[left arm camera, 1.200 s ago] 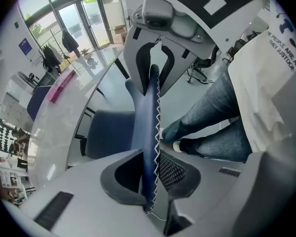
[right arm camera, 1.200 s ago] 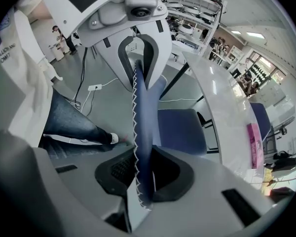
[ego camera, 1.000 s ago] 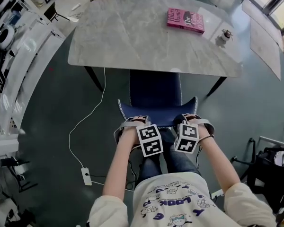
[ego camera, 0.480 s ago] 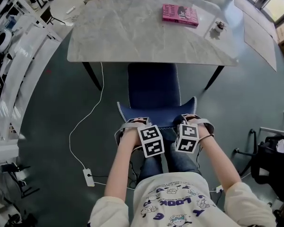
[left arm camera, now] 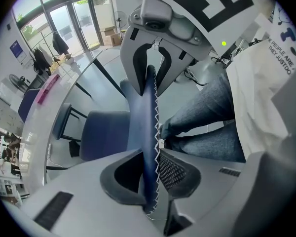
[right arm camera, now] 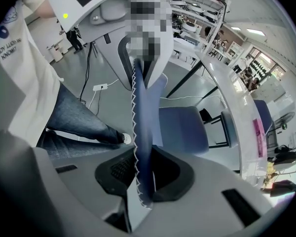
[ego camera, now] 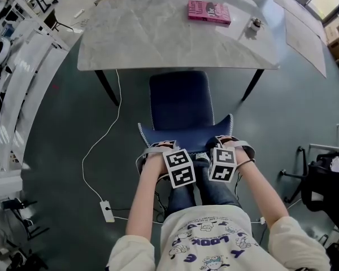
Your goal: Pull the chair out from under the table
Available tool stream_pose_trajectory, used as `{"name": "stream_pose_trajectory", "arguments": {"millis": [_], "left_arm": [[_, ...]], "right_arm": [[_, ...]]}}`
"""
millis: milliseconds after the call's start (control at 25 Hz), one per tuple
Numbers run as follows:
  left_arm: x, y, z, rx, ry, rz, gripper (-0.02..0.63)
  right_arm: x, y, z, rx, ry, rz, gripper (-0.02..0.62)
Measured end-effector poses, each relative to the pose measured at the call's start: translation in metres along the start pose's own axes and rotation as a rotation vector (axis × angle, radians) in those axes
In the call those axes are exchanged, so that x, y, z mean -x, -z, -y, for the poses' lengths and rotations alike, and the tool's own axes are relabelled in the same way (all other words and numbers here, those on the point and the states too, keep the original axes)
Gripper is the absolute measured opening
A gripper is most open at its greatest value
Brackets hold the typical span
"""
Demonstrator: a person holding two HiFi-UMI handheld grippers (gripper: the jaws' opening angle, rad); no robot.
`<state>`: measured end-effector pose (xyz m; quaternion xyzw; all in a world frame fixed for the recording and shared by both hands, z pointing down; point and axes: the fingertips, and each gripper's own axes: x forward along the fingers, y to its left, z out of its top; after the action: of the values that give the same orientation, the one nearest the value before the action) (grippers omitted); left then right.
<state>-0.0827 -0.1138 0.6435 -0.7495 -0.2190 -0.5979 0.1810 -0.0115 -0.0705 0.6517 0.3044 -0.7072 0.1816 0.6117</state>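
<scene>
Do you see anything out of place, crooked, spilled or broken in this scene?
Nothing is spilled or broken. The one untidy thing is a white cable that trails loose over the floor left of the chair, from the table edge down to a power strip.

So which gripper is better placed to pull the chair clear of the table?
Neither beats the other. The left gripper and the right gripper are both clamped on the top edge of the chair backrest, one on each side of its middle. Pulling with both together looks straightest.
</scene>
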Motion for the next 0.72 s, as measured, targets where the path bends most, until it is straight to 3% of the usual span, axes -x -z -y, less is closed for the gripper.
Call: {"name": "stream_pose_trajectory", "arguments": {"millis": [720], "left_arm": [[-0.004,0.0,0.061,0.02,0.032,-0.026,0.084]], "right_arm": [[0.006,0.008,-0.059,0.037,-0.021,0.008,0.074]]}}
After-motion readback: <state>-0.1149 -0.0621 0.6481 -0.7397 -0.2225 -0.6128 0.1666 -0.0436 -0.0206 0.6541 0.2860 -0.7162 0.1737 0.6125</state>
